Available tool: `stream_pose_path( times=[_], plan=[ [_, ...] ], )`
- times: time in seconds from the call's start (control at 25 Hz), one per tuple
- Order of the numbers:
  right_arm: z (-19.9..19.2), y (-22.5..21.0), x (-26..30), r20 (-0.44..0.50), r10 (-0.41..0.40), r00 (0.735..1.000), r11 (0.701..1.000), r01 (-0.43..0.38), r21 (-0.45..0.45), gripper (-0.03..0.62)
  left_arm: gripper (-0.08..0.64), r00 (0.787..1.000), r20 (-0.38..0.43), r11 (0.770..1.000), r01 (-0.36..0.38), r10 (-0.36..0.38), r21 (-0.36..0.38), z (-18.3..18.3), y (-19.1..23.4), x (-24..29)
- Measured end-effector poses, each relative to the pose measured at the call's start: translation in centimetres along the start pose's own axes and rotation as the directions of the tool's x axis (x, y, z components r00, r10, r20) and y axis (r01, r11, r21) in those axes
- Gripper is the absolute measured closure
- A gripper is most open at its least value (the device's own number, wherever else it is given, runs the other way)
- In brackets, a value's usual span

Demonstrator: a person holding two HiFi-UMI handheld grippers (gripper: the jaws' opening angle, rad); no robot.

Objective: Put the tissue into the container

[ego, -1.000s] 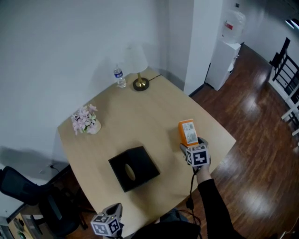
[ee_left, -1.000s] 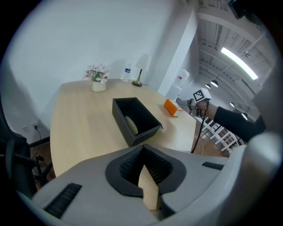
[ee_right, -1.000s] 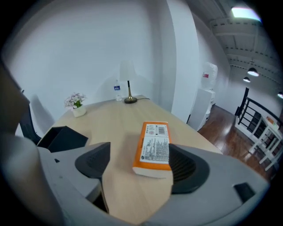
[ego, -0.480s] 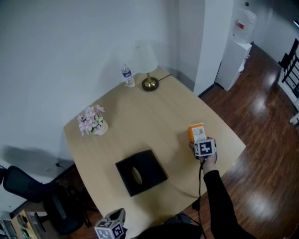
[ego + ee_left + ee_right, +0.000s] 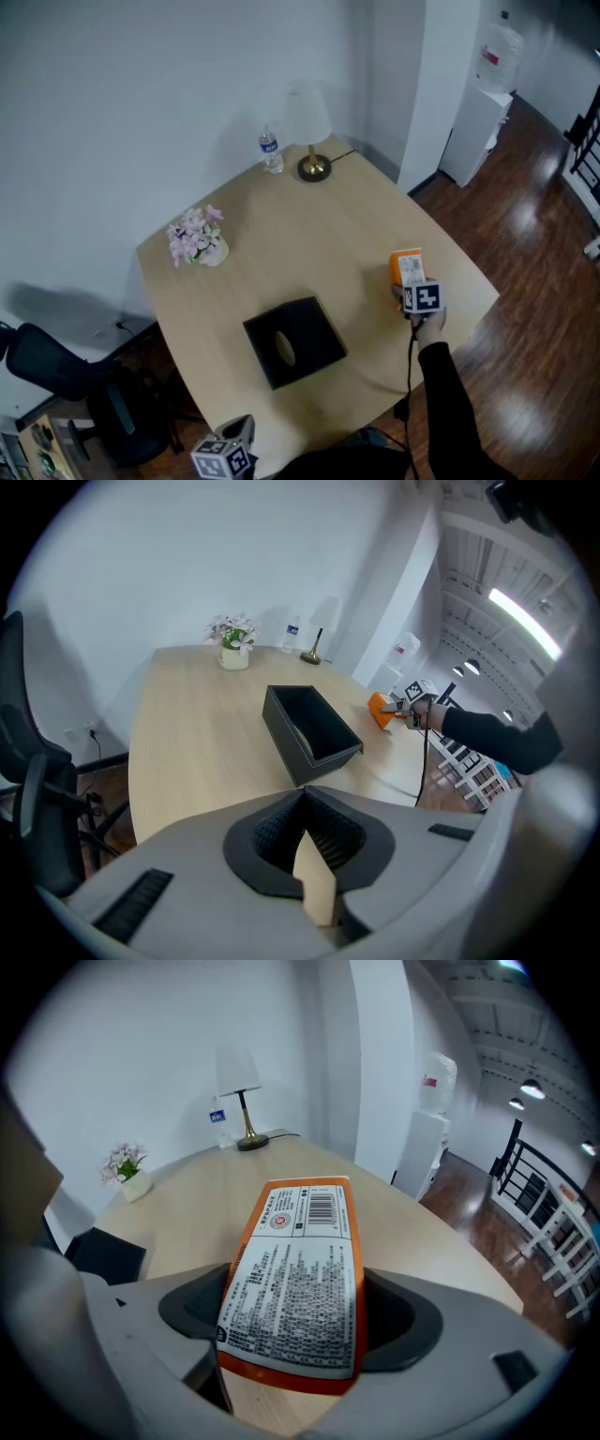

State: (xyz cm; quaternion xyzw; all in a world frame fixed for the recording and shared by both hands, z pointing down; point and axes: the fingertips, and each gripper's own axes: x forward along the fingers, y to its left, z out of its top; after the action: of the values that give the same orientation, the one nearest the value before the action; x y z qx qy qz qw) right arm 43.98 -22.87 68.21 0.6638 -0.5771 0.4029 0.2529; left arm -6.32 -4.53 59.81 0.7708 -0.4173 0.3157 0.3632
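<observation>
An orange tissue pack (image 5: pixel 407 266) with a white printed label stands on the pale wooden table (image 5: pixel 281 234) near its right edge. My right gripper (image 5: pixel 410 287) reaches around the pack (image 5: pixel 295 1279); its jaws are closing, with a little room showing at either side. The container, a black box (image 5: pixel 319 328), sits mid-table to the pack's left, its dark corner (image 5: pixel 108 1255) at the left of the right gripper view. My left gripper (image 5: pixel 230 442) hangs off the table's near edge, shut and empty (image 5: pixel 305 794), pointing at the box (image 5: pixel 286 738) and the pack (image 5: pixel 380 708).
A pot of pink flowers (image 5: pixel 197 237) stands at the far left of the table, a water bottle (image 5: pixel 272 152) and a lamp (image 5: pixel 309 122) at the far corner. A black chair (image 5: pixel 56 361) is left of the table, a water dispenser (image 5: pixel 487 84) by the wall.
My right gripper has drawn in closer around the tissue pack. The head view has shifted, so everything sits a little further right. The left gripper has stayed put.
</observation>
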Motion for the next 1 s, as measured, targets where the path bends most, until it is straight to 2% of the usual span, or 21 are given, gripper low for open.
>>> stream_pose_path(
  times=[0.16,0.24,0.48,0.72,1.0],
  plan=[
    [0.5,0.6,-3.9,0.069,-0.024,0.997,0.999,0.027,-0.035,0.167,0.555,1.000,0.018,1.000,0.023,-0.023,0.013,0.0,0.0,-0.2],
    [0.5,2.4,-5.8,0.108,-0.007,0.994,0.998,0.013,-0.058,0.167,0.555,0.999,0.026,0.999,0.036,-0.036,0.021,-0.1,0.1,-0.1],
    [-2.1,13.5,-9.7,0.105,0.146,0.984,0.983,-0.132,-0.131,0.167,0.555,0.997,0.051,0.998,0.057,-0.058,0.034,-0.4,1.3,-0.9],
    [-4.3,23.8,-12.0,0.087,0.270,0.959,0.942,-0.244,-0.230,0.167,0.555,0.994,0.081,0.997,0.068,-0.070,0.028,-1.2,2.6,-1.8],
    [-6.2,31.3,-12.0,0.040,0.328,0.944,0.913,-0.305,-0.272,0.167,0.555,0.992,0.099,0.997,0.079,-0.080,0.015,-2.1,3.6,-2.7]
  ],
)
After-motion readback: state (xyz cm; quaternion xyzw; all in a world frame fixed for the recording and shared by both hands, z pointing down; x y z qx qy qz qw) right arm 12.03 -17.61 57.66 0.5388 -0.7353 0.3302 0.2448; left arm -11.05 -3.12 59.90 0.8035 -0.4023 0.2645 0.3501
